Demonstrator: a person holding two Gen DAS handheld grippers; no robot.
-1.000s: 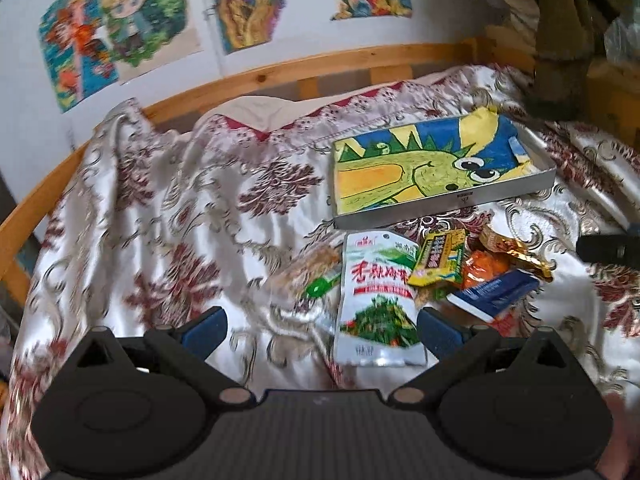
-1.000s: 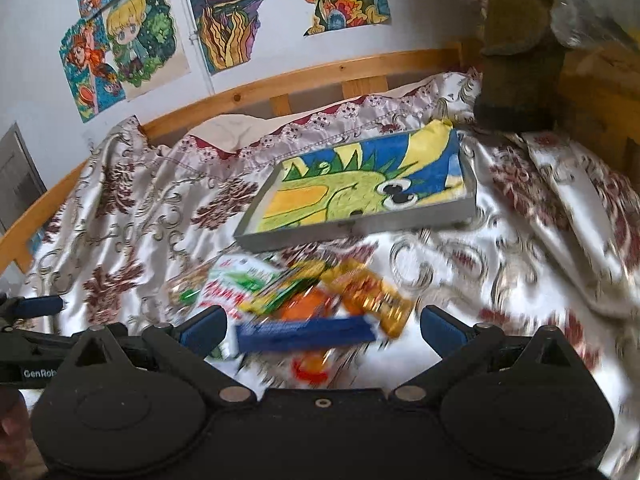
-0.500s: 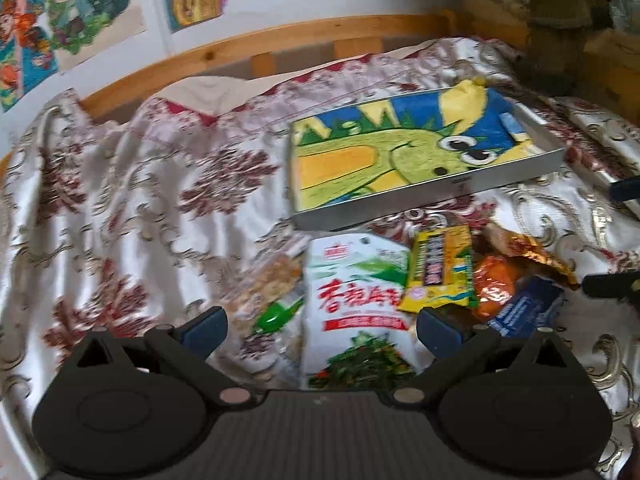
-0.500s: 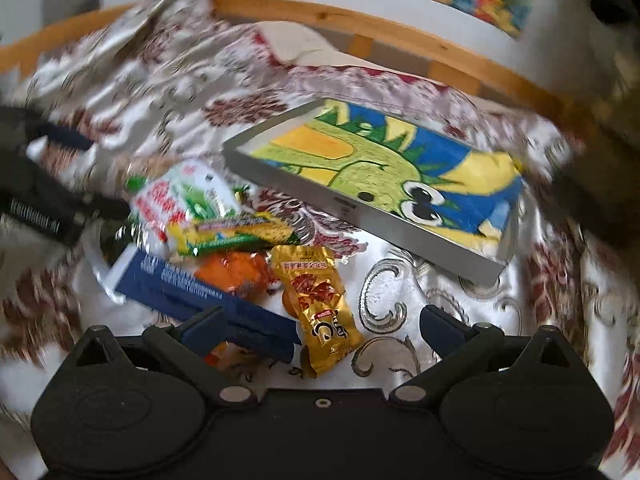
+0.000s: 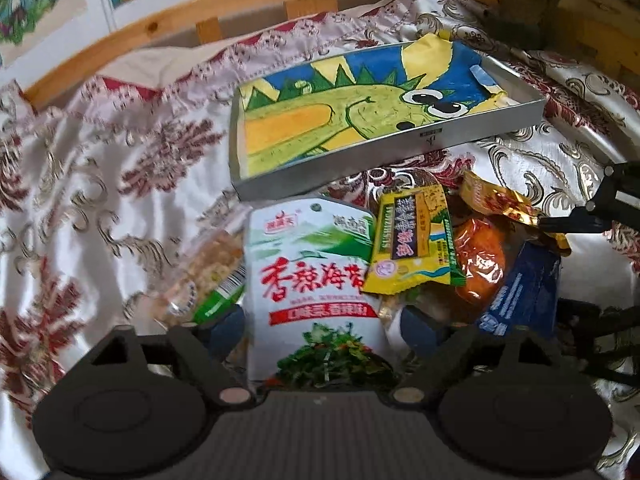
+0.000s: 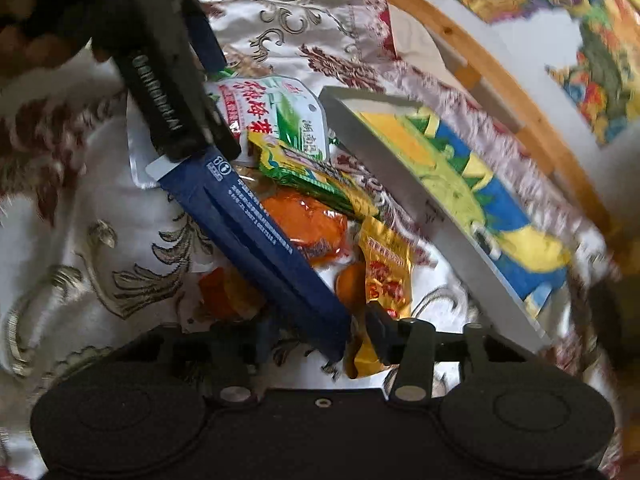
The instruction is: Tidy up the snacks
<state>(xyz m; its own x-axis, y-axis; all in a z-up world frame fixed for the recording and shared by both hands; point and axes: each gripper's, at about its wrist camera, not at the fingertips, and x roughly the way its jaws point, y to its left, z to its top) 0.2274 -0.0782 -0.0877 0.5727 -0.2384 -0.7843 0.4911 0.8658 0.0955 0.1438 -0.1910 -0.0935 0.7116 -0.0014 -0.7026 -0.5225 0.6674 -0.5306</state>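
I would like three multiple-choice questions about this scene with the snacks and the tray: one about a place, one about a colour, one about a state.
1. Where do the snacks lie relative to the tray?
A. inside it
B. on the cloth beside it
C. under it

2. What colour is the long packet between the right gripper fingers?
A. dark blue
B. pink
C. white

3. What does the tray hold?
A. snacks
B. only a dragon drawing
C. water

Answers:
1 B: the packets lie on the cloth in front of the tray's wall.
2 A: its wrapper is dark blue with white print.
3 B: the drawing lines it and no packet is inside.
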